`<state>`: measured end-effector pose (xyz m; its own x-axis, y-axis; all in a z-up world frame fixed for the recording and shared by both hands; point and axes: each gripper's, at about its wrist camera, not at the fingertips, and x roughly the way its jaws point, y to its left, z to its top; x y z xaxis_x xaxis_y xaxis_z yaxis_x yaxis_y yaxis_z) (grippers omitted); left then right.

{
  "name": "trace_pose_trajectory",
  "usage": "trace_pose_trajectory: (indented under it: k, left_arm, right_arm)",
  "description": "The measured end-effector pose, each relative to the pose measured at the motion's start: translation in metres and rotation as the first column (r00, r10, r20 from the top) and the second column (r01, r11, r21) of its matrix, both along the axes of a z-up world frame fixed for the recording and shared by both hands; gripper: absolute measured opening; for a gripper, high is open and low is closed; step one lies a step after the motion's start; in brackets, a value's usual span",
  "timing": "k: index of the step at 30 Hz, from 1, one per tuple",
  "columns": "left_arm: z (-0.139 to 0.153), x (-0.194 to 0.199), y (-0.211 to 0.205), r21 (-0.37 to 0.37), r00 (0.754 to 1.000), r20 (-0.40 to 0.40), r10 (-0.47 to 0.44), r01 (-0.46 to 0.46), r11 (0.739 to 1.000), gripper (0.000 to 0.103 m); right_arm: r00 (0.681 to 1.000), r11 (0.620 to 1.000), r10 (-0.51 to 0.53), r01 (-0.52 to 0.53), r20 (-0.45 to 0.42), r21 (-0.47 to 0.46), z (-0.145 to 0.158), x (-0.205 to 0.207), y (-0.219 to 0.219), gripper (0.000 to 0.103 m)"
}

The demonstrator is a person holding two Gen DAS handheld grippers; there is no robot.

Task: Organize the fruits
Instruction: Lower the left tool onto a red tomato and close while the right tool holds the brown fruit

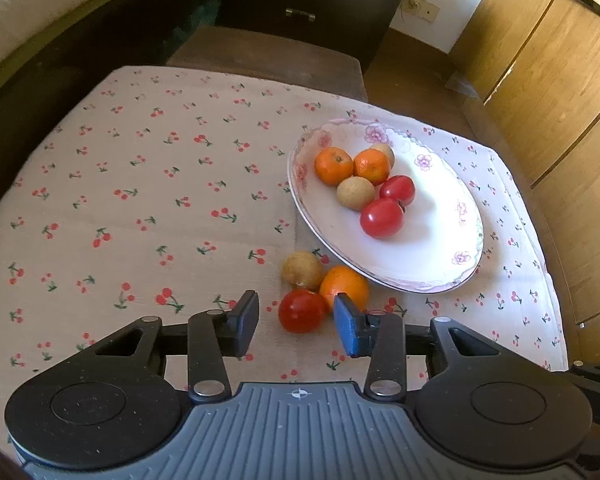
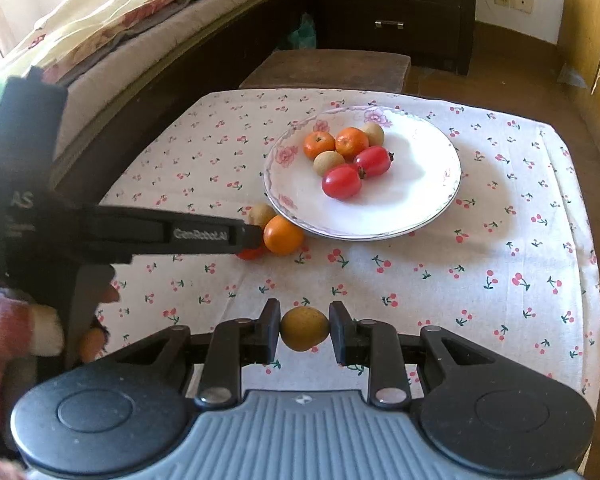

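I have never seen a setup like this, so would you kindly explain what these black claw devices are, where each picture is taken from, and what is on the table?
Each black device is a hand-held gripper: a person carries one in each hand, and a camera on each looks forward along its two fingers.

The left wrist view shows the left hand-held gripper, open, its fingers either side of a red tomato without pressing it. Beside that lie an orange and a tan fruit, all on the cherry-print tablecloth.

The right wrist view shows the right hand-held gripper shut on another tan fruit, held above the cloth.

The flowered plate already holds six fruits: two oranges, two tan ones, two red ones.
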<state>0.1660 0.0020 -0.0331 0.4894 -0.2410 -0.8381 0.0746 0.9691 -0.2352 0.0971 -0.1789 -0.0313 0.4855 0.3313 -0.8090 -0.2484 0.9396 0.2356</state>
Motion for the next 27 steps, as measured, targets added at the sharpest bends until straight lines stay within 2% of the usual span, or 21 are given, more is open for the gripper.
trace_pose_trajectory:
  k: [6, 9, 15, 17, 24, 27]
  left_arm:
    - [-0.003, 0.003, -0.01, -0.004, 1.0, -0.003, -0.018, 0.018, 1.0, 0.051]
    - [-0.005, 0.001, -0.009, -0.006, 1.0, -0.006, -0.022, 0.022, 1.0, 0.052]
    - [-0.005, -0.003, -0.007, -0.008, 1.0, -0.016, -0.017, 0.017, 1.0, 0.045]
    - [-0.006, -0.003, -0.01, 0.013, 1.0, -0.015, -0.026, 0.027, 1.0, 0.043]
    - [-0.008, 0.0, -0.01, -0.002, 1.0, -0.024, -0.018, 0.018, 1.0, 0.045]
    - [-0.006, 0.0, -0.012, 0.01, 1.0, -0.011, -0.027, 0.027, 1.0, 0.052]
  right_arm:
    - [0.998, 0.996, -0.035, 0.039, -0.045, 0.086, -0.006, 0.006, -0.012, 0.028]
    - [0.998, 0.996, -0.039, 0.043, -0.051, 0.079, -0.01, 0.006, -0.01, 0.028]
    - [0.998, 0.997, -0.029, 0.033, -0.051, 0.076, -0.01, 0.007, -0.007, 0.028]
    - [0.998, 0.997, -0.032, 0.035, -0.05, 0.066, -0.011, 0.007, -0.007, 0.028]
    - [0.998, 0.997, -0.036, 0.04, -0.056, 0.066, -0.013, 0.006, -0.01, 0.028]
    - [0.998, 0.997, -0.031, 0.035, -0.055, 0.07, -0.014, 0.006, -0.009, 0.028]
